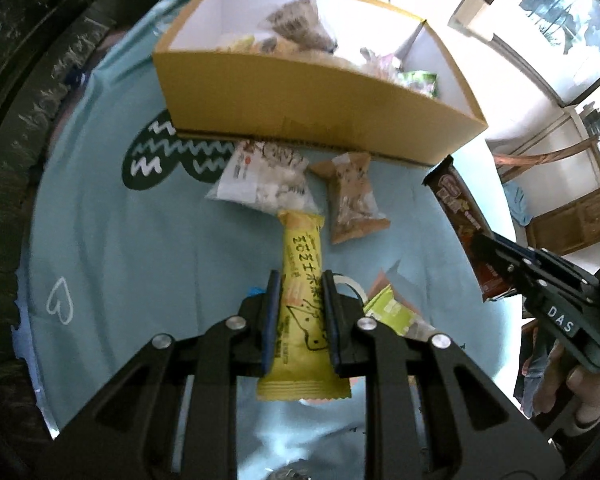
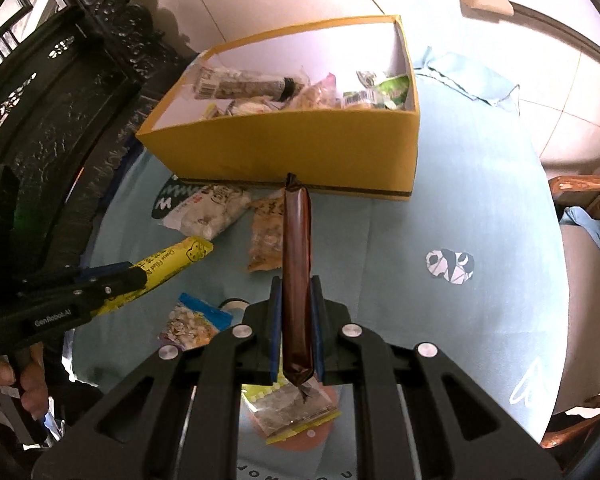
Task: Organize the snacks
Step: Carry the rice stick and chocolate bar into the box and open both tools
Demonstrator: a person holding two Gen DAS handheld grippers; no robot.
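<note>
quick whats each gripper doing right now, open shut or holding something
Left gripper: shut on the yellow snack bar.
Right gripper: shut on the brown snack bar, held up in front of the yellow box.

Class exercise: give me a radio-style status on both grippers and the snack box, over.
Left gripper shut on yellow snack bar. Right gripper shut on brown snack bar. Yellow box ahead, open, part-filled. Loose packets on table before it.

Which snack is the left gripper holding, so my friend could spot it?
Find the big yellow box on the blue tablecloth. In front of it, the left gripper pinches a long yellow bar. Neighbouring packets are white or tan, and the right gripper's bar is brown.
</note>
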